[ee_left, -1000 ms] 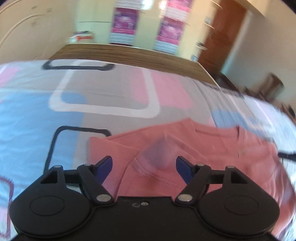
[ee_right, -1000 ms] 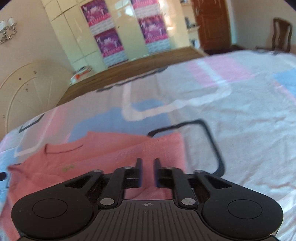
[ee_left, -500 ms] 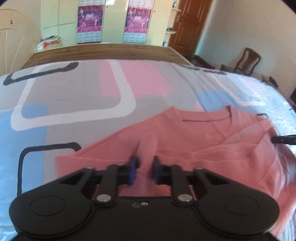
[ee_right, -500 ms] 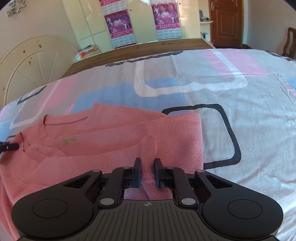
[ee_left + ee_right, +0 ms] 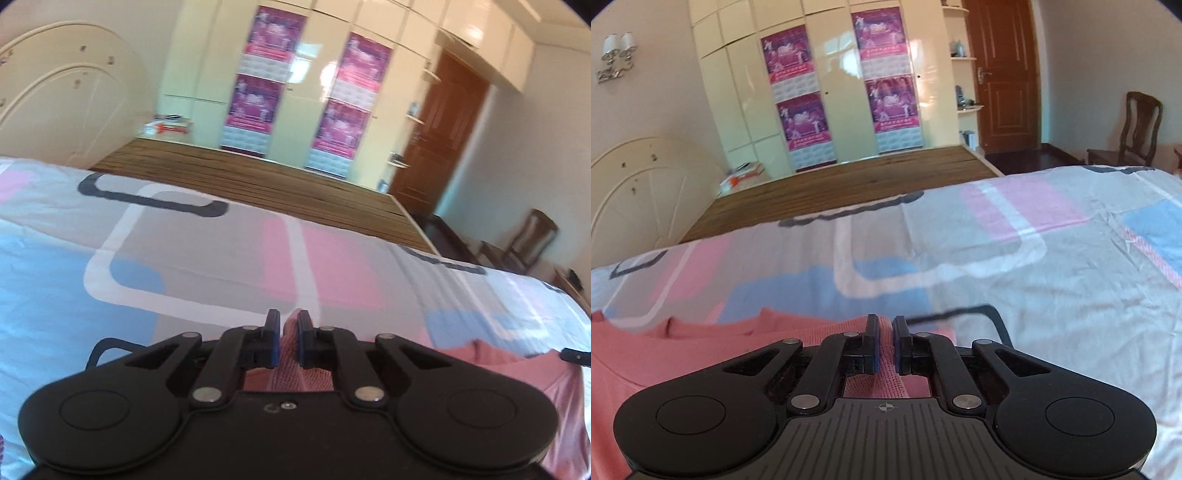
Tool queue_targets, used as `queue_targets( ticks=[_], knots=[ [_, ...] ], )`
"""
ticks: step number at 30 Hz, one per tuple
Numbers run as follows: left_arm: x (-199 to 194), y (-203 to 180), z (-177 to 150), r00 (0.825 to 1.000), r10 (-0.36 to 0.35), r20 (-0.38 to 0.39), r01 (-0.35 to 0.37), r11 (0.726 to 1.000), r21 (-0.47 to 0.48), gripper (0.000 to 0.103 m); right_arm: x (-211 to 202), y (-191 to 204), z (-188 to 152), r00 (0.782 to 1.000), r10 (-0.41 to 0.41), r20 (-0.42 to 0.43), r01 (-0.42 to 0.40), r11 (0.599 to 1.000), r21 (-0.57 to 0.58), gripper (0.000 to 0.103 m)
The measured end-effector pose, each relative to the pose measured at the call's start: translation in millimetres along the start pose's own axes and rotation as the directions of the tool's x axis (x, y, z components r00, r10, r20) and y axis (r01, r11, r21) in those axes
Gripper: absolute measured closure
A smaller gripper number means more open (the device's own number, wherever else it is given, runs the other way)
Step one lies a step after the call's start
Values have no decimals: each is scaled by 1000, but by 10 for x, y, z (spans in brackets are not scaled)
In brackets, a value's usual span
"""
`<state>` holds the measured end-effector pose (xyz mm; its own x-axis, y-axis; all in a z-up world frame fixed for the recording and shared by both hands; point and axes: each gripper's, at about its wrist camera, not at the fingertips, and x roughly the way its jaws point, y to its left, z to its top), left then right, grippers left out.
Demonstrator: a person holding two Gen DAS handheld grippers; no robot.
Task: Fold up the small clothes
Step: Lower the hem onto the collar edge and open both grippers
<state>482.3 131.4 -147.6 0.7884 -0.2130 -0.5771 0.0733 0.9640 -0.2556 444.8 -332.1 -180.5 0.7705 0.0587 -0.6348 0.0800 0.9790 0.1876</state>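
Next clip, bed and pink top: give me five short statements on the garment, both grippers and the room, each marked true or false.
1. The left gripper is shut on the pink top. True.
2. The right gripper hangs open above the top. False: it is shut on a pinch of the fabric.
3. The top lies on a patterned bedsheet. True.
4. The top is blue. False: it is pink.
5. A wooden chair stands near the brown door. True.

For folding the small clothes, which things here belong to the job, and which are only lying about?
Belong to the job:
- pink knit top
- left gripper, shut on the top
- right gripper, shut on the top
- patterned bedsheet

Only lying about:
- wooden chair
- books
- wall posters
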Motion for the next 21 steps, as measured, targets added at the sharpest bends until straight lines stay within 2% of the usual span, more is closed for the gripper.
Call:
queue_targets(
  ticks=[4,6,7,8,10,11,12,14,17,21],
  knots=[
    [267,-24,-156,995,79,-54,-78,997,20,95,372,79,-11,997,-54,-49,53,998,-34,97],
    [383,-30,-229,987,122,-101,-116,991,67,94,520,35,-71,992,-90,-84,88,996,-26,96],
    [444,-36,-263,981,144,-130,-131,986,102,92,595,10,-100,988,-101,-115,99,995,-19,96],
    [423,-28,-298,980,153,-124,-137,982,128,89,630,-6,-127,987,-102,-127,100,995,-23,96],
    [382,-51,-290,978,171,-121,-150,975,162,81,589,17,-111,987,-117,-109,112,992,-53,96],
    [349,-41,-285,977,173,-122,-153,975,160,72,544,8,-93,989,-109,-102,104,993,-49,96],
    [291,-26,-292,977,179,-119,-160,975,156,54,494,8,-74,990,-106,-90,102,994,-46,96],
    [144,11,-283,974,209,-89,-195,970,147,39,361,17,-43,992,-106,-70,102,993,-53,96],
    [-73,71,-301,977,193,-95,-180,975,131,42,137,96,-66,997,-56,-55,52,996,-66,96],
    [-286,75,-438,974,169,-152,-150,980,129,49,-92,308,-236,997,26,-78,-33,995,-98,96]
  ],
)
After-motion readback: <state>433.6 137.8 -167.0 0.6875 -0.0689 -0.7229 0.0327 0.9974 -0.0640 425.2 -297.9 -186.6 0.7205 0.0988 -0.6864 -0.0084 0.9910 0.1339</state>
